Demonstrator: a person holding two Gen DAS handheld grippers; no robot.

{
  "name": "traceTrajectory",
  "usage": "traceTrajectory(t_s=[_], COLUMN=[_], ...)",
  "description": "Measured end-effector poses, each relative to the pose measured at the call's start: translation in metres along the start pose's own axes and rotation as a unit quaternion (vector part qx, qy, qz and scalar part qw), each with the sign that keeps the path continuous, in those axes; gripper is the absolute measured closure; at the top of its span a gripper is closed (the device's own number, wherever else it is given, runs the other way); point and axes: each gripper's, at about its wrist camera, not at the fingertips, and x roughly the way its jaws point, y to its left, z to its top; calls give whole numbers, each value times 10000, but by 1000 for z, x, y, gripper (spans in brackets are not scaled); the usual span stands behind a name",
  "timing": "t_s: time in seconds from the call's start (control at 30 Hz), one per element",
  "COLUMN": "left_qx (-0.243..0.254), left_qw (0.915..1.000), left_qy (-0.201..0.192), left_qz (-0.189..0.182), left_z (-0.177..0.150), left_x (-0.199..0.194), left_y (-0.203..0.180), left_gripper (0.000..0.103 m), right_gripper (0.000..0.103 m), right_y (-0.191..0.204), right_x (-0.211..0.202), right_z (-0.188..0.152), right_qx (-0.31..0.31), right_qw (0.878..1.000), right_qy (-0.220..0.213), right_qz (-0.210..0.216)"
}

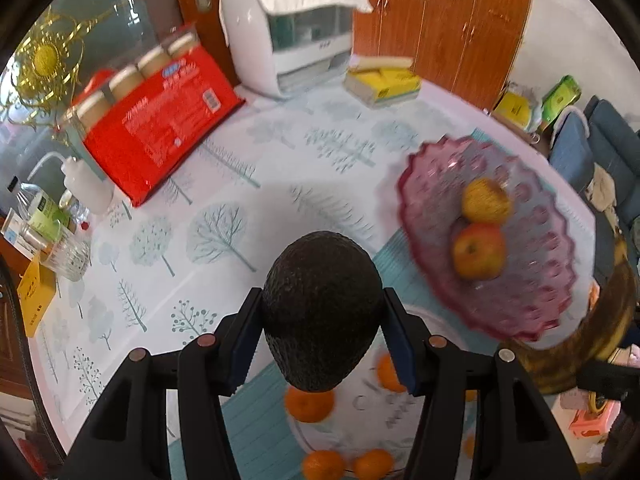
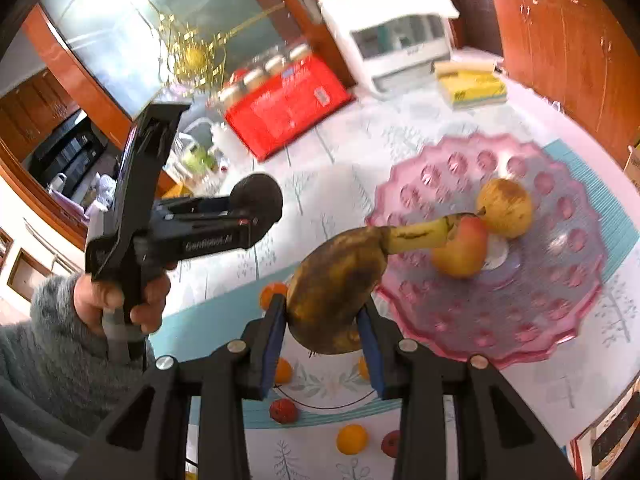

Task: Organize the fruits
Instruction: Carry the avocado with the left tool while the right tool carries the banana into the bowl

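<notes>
A: How many fruits, counted?

B: One avocado [image 1: 322, 312], one banana [image 2: 340, 292], and two round fruits in the pink dish [image 2: 560, 312]: a red-and-yellow apple [image 2: 460, 252] and a yellow, brown-speckled one [image 2: 506, 208] just behind it, the two touching. Below the tongs, the left wrist view shows four small oranges, among them one [image 1: 309, 404] right under the avocado. The right wrist view shows two small dark-red fruits, one [image 2: 283, 411] below the tongs (too blurred to name).

A: And the tongs?

B: The left tongs [image 1: 322, 344] are partly open and clamped on the avocado, a blue pad pressed to each flank, the fruit lifted clear of the desk [image 1: 224, 184]. The right tongs [image 2: 323, 344] stand narrower and grip the thick end of the banana, whose stem reaches forward past the tips over the near rim of the dish, up to the apple.

A: Where is the dish from each?

B: Ahead and to the right of both tongs, on a teal ribbed mat.

A: Shapes and textures?

B: The avocado is egg-shaped, nearly black, pebbled. The banana is curved, yellow at the stem, heavily browned. The dish is translucent pink, scalloped at the rim, dimpled with round bumps. The desk cloth is white, printed with pale trees. A hand [image 2: 120, 300] in a fuzzy grey sleeve holds the left tool.
</notes>
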Motion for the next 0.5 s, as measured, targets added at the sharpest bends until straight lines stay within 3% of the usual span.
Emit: traceTrajectory(t_s=[0.23, 0.5], left_qx=[67, 192], left_qw=[9997, 9998], left_qy=[-212, -100], left_qz=[-47, 12], left_z=[17, 33], left_x=[-24, -12], left_y=[-38, -83], left_gripper=[47, 47], right_gripper=[67, 67], right_y=[-17, -63], right_x=[-34, -41], right_z=[12, 21], right_qx=[90, 526], right_qw=[9995, 9982], right_qy=[-313, -268], right_qz=[0, 46])
